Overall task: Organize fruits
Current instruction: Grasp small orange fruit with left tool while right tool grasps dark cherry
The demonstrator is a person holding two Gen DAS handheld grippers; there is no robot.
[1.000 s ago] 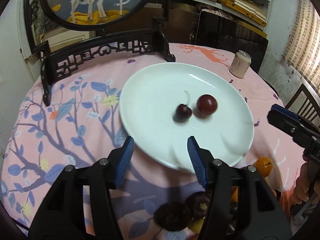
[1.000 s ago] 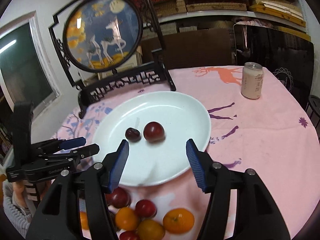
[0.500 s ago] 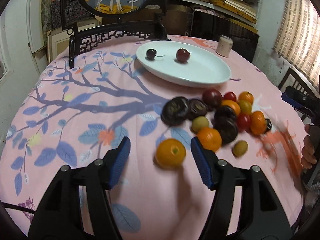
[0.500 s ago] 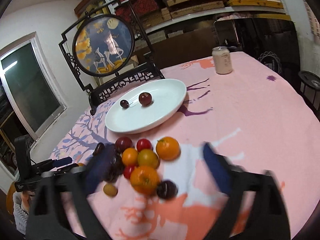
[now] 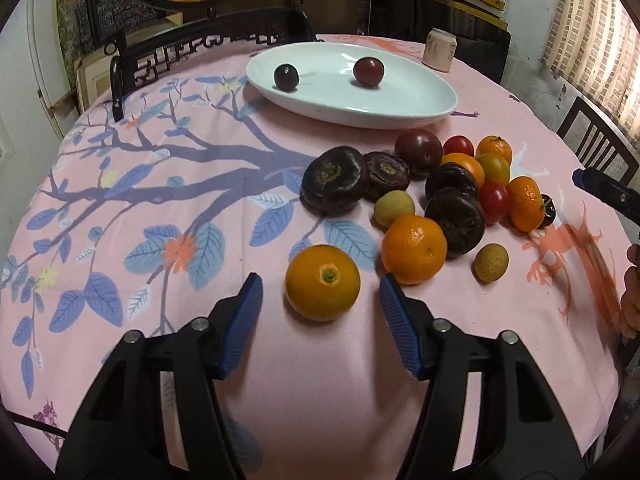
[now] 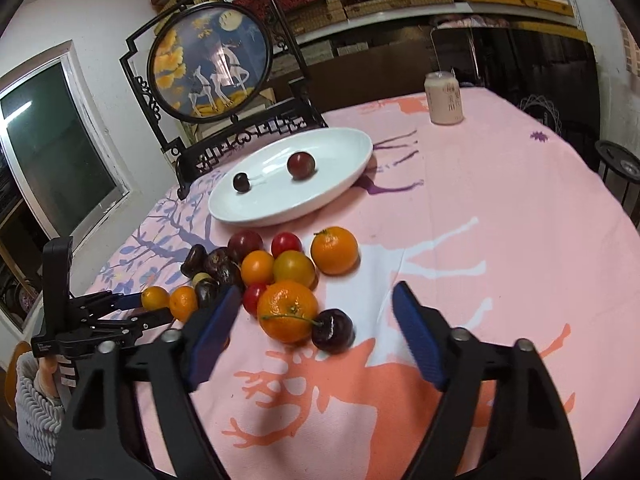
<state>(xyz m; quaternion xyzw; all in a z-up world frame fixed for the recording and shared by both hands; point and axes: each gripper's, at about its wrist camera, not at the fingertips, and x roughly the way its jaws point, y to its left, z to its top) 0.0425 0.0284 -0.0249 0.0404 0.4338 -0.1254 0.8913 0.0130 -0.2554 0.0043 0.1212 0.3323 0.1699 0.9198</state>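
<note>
Left gripper (image 5: 320, 300) spread wide, empty, jaws either side of a lone orange citrus fruit (image 5: 322, 282) but not touching it. Right gripper (image 6: 318, 314) also wide and empty, aimed at a mandarin (image 6: 287, 311) with a dark cherry (image 6: 333, 330) pressed against it. Just beyond, a loose heap of fruit (image 5: 444, 188) on the pink tablecloth (image 5: 160, 184): more citrus, small red tomatoes, a plum, dark wrinkled fruits, two pale small ones. Further out, a white plate (image 5: 400, 108) carrying only a cherry (image 5: 286, 77) and a red plum-like fruit (image 5: 368, 71). Behind that, a drinks can (image 6: 444, 98) and a carved screen stand (image 6: 212, 68). Barely begun, by the look of it: two pieces plated, nearly all the heap left to move, the nearest citrus probably next.
</note>
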